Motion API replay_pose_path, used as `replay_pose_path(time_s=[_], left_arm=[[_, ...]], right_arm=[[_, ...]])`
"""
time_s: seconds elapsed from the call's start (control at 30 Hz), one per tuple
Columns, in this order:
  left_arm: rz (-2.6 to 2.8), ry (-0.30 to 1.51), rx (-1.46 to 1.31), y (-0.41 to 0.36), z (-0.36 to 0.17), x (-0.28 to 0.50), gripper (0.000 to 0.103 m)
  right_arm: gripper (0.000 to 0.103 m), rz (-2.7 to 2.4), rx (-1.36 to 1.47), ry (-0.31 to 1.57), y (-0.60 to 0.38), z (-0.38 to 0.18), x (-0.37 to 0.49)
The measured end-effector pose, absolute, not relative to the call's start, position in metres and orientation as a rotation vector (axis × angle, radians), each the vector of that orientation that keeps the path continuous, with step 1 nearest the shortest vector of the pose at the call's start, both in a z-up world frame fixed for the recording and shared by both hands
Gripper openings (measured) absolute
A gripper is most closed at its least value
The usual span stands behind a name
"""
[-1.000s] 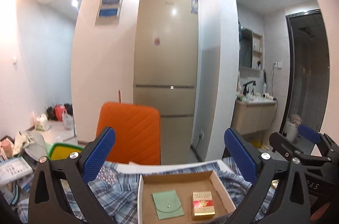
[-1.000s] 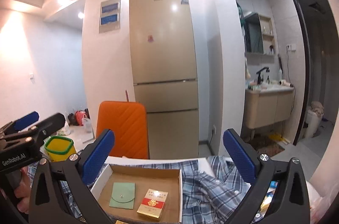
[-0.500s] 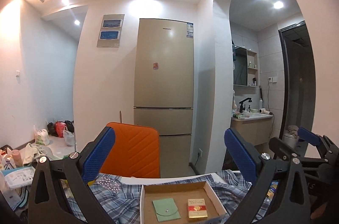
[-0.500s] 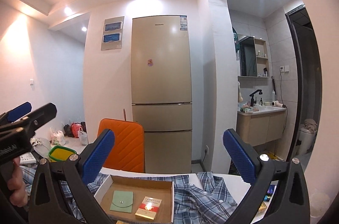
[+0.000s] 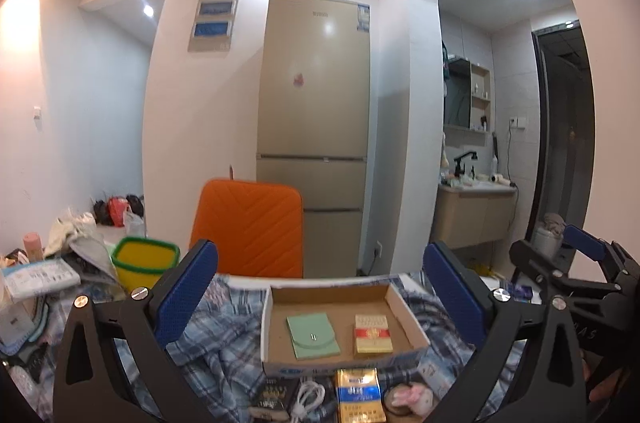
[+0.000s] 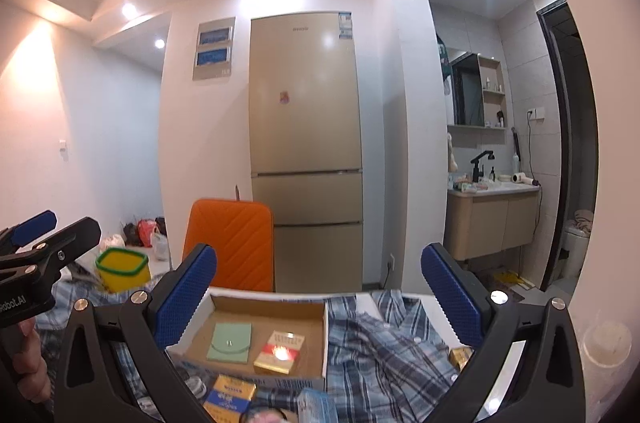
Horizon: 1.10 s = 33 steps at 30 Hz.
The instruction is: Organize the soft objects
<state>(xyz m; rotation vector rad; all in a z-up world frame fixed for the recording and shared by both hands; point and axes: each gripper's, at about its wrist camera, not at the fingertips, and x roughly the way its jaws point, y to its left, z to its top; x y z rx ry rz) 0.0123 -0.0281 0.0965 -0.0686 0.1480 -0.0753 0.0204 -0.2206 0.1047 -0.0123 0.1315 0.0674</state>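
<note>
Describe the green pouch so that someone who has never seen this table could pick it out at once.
Find the orange chair back in front of the tall fridge; just before it, an open cardboard box sits on a rumpled plaid shirt. Two things lie flat inside the box. The green pouch is the left one: pale mint, soft, with a small snap, unlike the hard red-and-gold pack beside it.

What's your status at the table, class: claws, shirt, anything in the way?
Left claw open, empty. Right claw open, empty. Plaid shirt rumpled on the table, untouched. Cardboard tray sits on it, in the way.
</note>
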Motion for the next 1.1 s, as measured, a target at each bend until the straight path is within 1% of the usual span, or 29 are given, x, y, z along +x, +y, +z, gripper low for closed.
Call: replay_pose_path(time_s=[0.43,0.6,0.87,1.07,1.1], left_arm=[[-0.06,0.274,-0.027,-0.041,0.032,0.031,0.102],[-0.085,0.332,-0.038,-0.039,0.008,0.041,0.102],[-0.079,0.383,-0.064,-0.034,0.004,0.048,0.102],[-0.078,0.445,-0.065,-0.032,-0.002,0.057,0.102],[-0.084,0.451,-0.066,-0.032,-0.003,0.058,0.101]], right_arm=[[0.103,0.023,-0.048,0.231,-0.232,0.046,0.034],[0.103,0.022,-0.057,0.312,-0.233,0.023,0.046],[0.103,0.029,-0.043,0.379,-0.235,0.01,0.06],[0.103,0.052,0.021,0.449,-0.245,0.002,0.072],[0.103,0.053,0.033,0.462,-0.248,0.0,0.075]])
